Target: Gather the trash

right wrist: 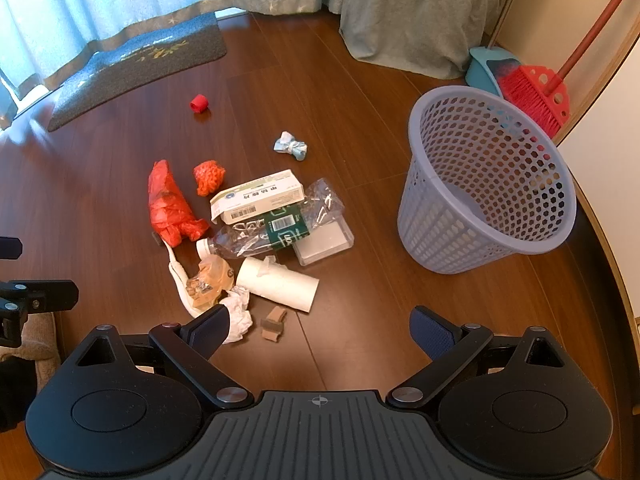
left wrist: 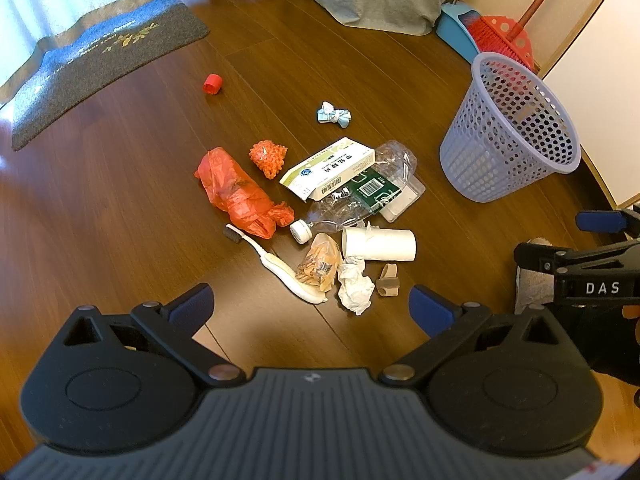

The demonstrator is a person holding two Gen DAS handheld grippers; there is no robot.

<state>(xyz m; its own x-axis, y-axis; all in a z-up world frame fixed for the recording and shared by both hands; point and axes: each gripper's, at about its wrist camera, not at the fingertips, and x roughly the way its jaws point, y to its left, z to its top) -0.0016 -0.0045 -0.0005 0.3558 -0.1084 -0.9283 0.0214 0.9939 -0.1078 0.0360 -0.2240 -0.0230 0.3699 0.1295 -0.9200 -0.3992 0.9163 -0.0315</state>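
Well, both grippers hang over the wooden floor (left wrist: 120,208) with the litter spread out ahead of them. The left gripper (left wrist: 310,308) is spread wide and holds nothing; the right gripper (right wrist: 320,330) is just as wide and just as empty. Dead ahead of the left one lies the pile: a crumpled tissue (left wrist: 354,286) nearest, a cardboard tube (left wrist: 380,244) just beyond it, a white toothbrush (left wrist: 276,264) off to the left side, and a small snack wrapper (left wrist: 320,262) touching the tissue. Further out sit a crushed clear bottle (left wrist: 360,200), a white carton (left wrist: 332,168), a red plastic bag (left wrist: 236,192), an orange net (left wrist: 268,158), a knotted blue scrap (left wrist: 334,114) and, farthest, a red cap (left wrist: 212,84). The basket (right wrist: 440,232) stands ahead and to the right of the right gripper, well apart from the pile, and looks empty.

Handling, by my reckoning: everything here is light. The tissue and bag are soft and will squash, so pinch a bunched fold. The tube is hollow and will dent; take it across the middle. The bottle looks slick and springy; its neck by the white lid seems the safest hold.

Writing: "DAS" shows on the right gripper's body in the left view. The carton carries printed characters and a barcode, too small to read; the bottle's green label shows a barcode too.
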